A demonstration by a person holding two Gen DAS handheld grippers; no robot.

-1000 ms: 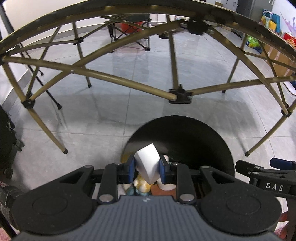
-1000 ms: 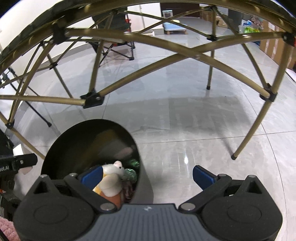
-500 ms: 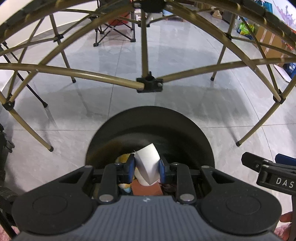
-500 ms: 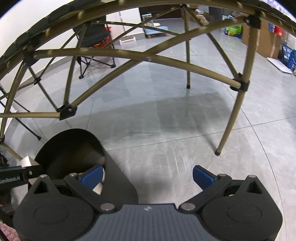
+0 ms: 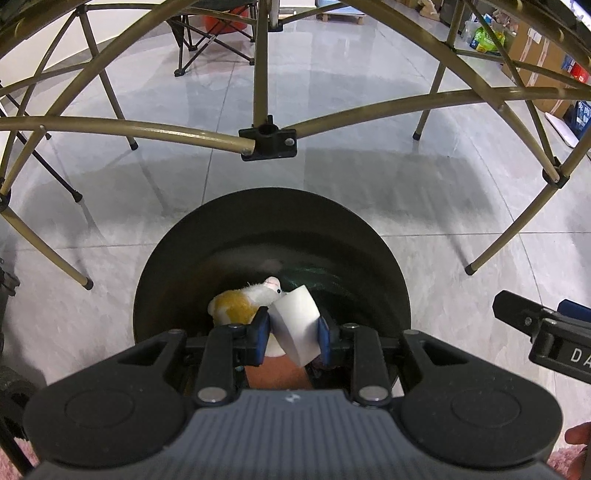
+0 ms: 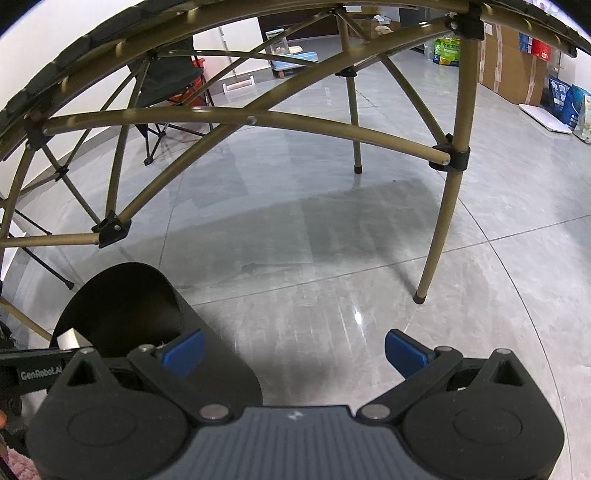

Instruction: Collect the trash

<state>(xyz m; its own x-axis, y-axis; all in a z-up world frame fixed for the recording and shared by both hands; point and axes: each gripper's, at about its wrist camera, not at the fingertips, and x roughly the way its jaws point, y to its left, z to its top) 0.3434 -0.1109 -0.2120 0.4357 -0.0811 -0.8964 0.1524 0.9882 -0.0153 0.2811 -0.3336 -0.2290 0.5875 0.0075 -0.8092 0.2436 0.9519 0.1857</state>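
Note:
My left gripper [image 5: 292,328] is shut on a white block of trash [image 5: 297,325] and holds it above the open mouth of the round black bin [image 5: 369,236]. Inside the bin lies a white and yellow plush toy [image 5: 243,302] with an orange item under it. My right gripper [image 6: 293,350] is open and empty over the grey floor, to the right of the bin [image 6: 122,299]. The right gripper's tip also shows at the right edge of the left wrist view [image 5: 532,321].
The bin stands on a grey tiled floor [image 6: 332,240] under a folding table's olive metal frame [image 5: 266,136], with legs [image 6: 439,236] around it. A folding chair [image 5: 210,33] stands farther back. Boxes and bags [image 6: 517,62] line the right wall.
My left gripper has moved over the bin with the white block, so the bin's inside shows more fully. My right gripper has moved right, away from the bin, still open.

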